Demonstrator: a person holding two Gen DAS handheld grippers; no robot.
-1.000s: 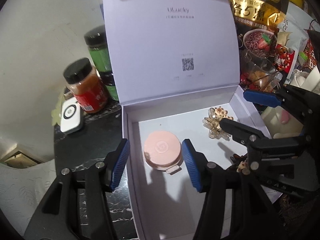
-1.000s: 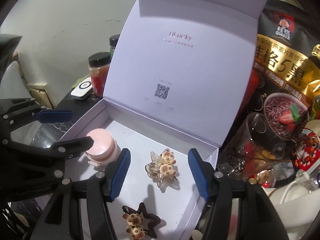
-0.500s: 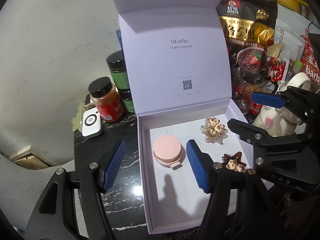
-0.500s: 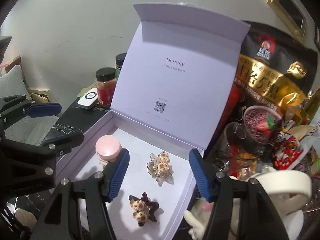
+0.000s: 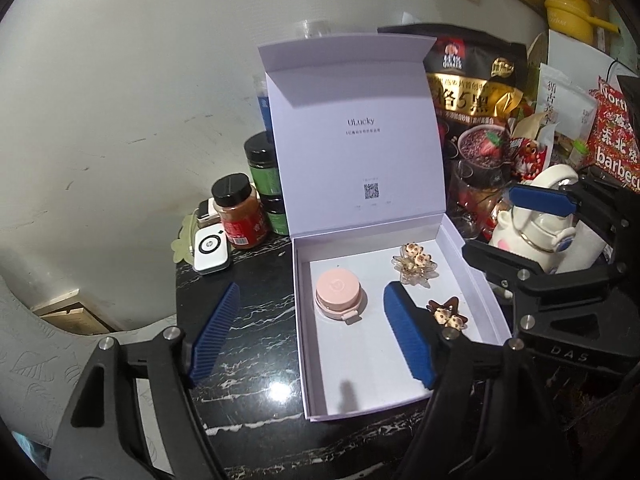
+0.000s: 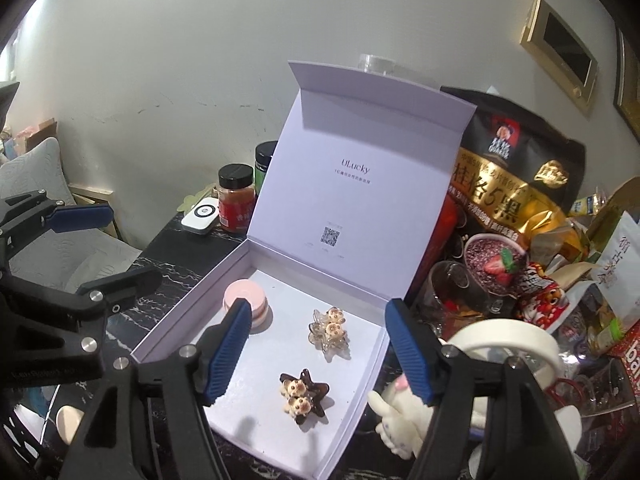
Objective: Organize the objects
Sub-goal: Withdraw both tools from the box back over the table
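An open pale lilac box [image 5: 301, 320] [image 6: 188, 308] stands on the black marble table, its lid upright. Inside lie a round pink case [image 5: 338, 295] [image 6: 245, 299], a clear star hair clip with bears [image 5: 414, 265] [image 6: 329, 327] and a brown star hair clip with bears [image 5: 447, 315] [image 6: 303, 395]. My left gripper [image 5: 312, 336] is open and empty, raised above the box's left wall. My right gripper [image 6: 318, 354] is open and empty, raised above the two clips. The right gripper also shows in the left wrist view [image 5: 516, 224].
Spice jars [image 5: 239, 216] [image 6: 236, 196] and a white charger [image 5: 210, 255] stand left of the box. A Quaker oats bag [image 5: 476, 92] [image 6: 516, 184], snack packets, a glass cup [image 6: 452, 292] and a white ceramic figure [image 5: 532, 224] crowd the right side. A wall rises behind.
Both grippers have pulled back and up, away from the box; the pink case and clips stay where they lay. The whole box and its lid now show.
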